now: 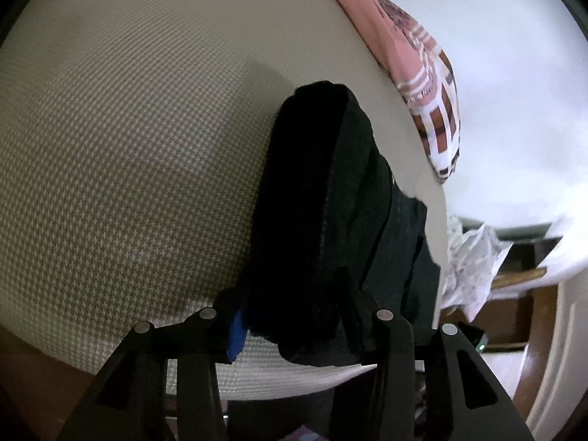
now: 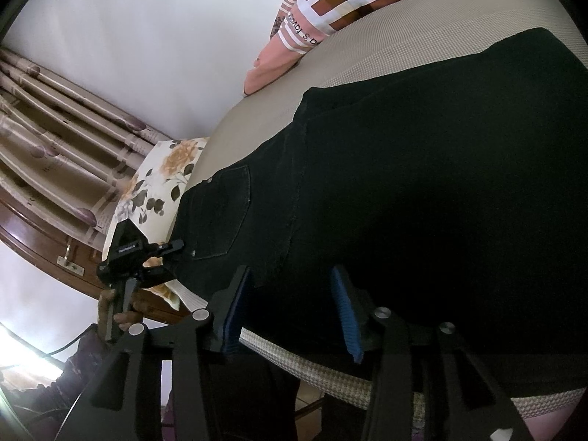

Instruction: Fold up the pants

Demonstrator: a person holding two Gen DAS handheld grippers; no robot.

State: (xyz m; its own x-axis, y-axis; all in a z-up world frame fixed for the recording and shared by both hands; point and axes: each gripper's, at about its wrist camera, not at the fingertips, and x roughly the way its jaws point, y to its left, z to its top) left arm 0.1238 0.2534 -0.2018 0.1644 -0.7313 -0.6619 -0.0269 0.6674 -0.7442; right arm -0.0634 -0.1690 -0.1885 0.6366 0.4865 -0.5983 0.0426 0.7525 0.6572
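The black pants (image 2: 422,202) lie folded on the beige houndstooth mattress (image 1: 128,147), with a back pocket (image 2: 224,213) showing near the waist. In the left wrist view they form a long dark bundle (image 1: 323,202) running away from me. My left gripper (image 1: 294,305) straddles its near end, jaws apart, the blue pad (image 1: 237,334) just beside the fabric. From the right wrist view that gripper (image 2: 169,259) stands open at the waist edge. My right gripper (image 2: 290,294) is open over the near edge of the pants, with dark cloth lying loose between its blue pads (image 2: 235,316).
A pink and checked cloth (image 2: 330,0) lies at the far side of the mattress by a white wall. A floral pillow (image 2: 161,183), a curtain (image 2: 55,147) and a wooden frame (image 2: 36,250) sit beyond the waist end. A hand (image 2: 123,318) holds the left gripper.
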